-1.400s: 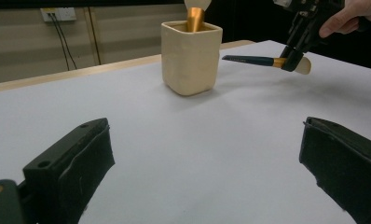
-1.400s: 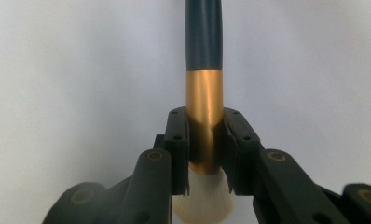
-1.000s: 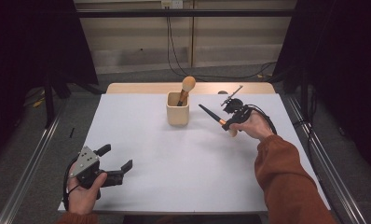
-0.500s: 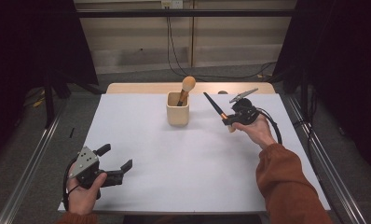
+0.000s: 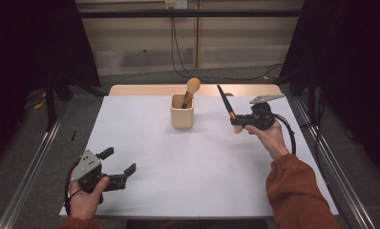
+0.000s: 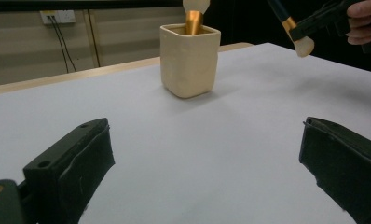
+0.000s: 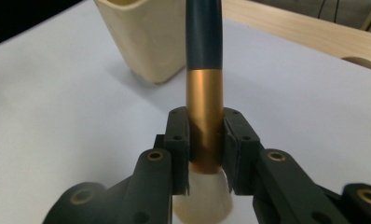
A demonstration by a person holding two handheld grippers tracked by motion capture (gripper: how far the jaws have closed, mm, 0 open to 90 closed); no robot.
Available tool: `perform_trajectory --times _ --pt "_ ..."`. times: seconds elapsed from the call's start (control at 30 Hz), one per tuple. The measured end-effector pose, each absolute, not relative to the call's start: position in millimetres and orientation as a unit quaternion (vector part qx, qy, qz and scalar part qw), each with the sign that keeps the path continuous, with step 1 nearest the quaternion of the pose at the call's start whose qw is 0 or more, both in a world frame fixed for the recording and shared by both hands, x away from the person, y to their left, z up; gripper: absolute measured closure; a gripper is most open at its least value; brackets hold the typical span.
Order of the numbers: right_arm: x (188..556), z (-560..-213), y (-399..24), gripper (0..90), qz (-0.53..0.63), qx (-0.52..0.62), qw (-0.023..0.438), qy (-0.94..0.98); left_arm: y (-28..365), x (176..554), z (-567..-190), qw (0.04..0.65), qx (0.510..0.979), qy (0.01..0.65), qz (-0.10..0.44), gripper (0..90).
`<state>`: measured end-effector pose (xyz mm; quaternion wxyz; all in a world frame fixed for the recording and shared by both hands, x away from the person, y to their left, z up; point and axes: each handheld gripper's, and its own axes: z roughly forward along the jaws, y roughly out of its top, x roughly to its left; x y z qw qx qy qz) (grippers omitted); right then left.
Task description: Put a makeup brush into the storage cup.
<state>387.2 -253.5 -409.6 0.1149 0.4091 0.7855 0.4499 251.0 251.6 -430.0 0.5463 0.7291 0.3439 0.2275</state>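
Observation:
A cream cup (image 5: 182, 111) stands at the back middle of the white table (image 5: 193, 167), with one brush (image 5: 192, 89) standing in it, bristles up. My right gripper (image 5: 236, 125) hangs to the cup's right, shut on a second makeup brush (image 5: 225, 101). Its pads clamp the gold ferrule (image 7: 204, 121); the dark handle points up and back, and the pale bristles (image 7: 202, 198) hang below the jaws. The same brush (image 6: 291, 28) is seen from the left gripper view, right of the cup (image 6: 189, 59). At the front left, my left gripper (image 5: 119, 167) rests open, nothing between its jaws.
A wooden strip (image 5: 145, 90) runs along the table's far edge. Metal rails (image 5: 30, 162) flank the table on both sides. A cable (image 5: 289, 138) trails from the right gripper past the orange sleeve (image 5: 298, 195).
The right hand has carried the brush rightward and a little up, and the handle has swung from lying low and leftward to pointing steeply up. The left gripper has stayed put.

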Motion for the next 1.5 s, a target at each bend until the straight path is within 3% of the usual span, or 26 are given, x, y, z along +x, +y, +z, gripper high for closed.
perform_trajectory --times 0.5,1.5 --pt "358 -403 -255 74.2 0.496 0.353 0.101 0.786 251 250 -430 0.547 0.731 0.342 0.225 2.4" --pt "322 -406 -210 74.3 0.47 0.234 0.038 0.85 240 245 -427 0.557 0.737 0.323 0.207 2.3"
